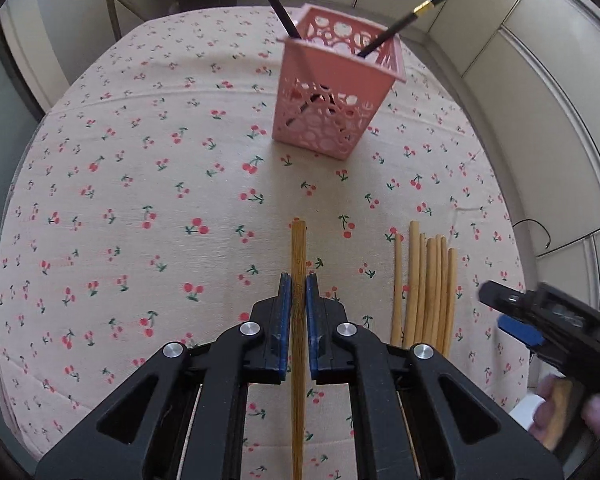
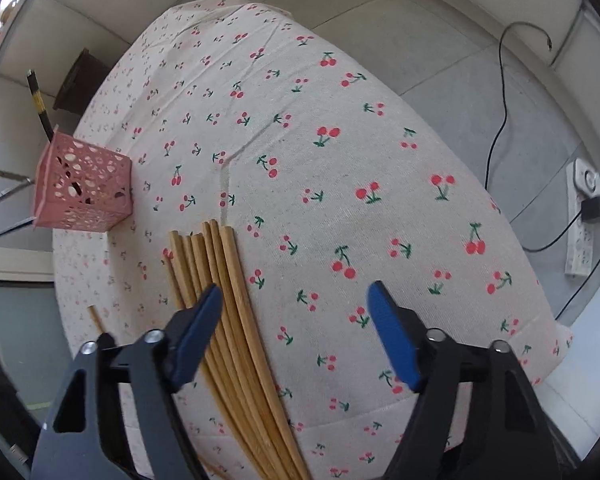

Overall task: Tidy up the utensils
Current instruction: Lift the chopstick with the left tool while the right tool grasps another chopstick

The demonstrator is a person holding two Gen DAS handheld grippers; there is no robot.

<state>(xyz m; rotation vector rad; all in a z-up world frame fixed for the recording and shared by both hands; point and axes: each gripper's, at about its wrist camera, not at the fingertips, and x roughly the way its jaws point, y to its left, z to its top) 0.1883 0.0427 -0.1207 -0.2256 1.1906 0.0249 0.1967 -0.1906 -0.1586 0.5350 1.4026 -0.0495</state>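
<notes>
My left gripper (image 1: 299, 284) is shut on a single wooden chopstick (image 1: 298, 248), which points forward toward a pink perforated basket (image 1: 332, 92). Two black chopsticks (image 1: 400, 26) stand in the basket. A bundle of several wooden chopsticks (image 1: 424, 288) lies on the cloth to the right of my left gripper. In the right wrist view my right gripper (image 2: 296, 300) is open and empty above the same bundle (image 2: 228, 300), with its left finger over the sticks. The basket (image 2: 84, 184) stands far left there. The held chopstick's tip (image 2: 96, 318) shows at the left.
The table (image 1: 140, 200) is covered with a cherry-print cloth (image 2: 340, 160). A white power strip (image 2: 582, 220) and a black cable (image 2: 500, 120) lie on the floor to the right. The right gripper (image 1: 540, 320) shows at the right edge of the left wrist view.
</notes>
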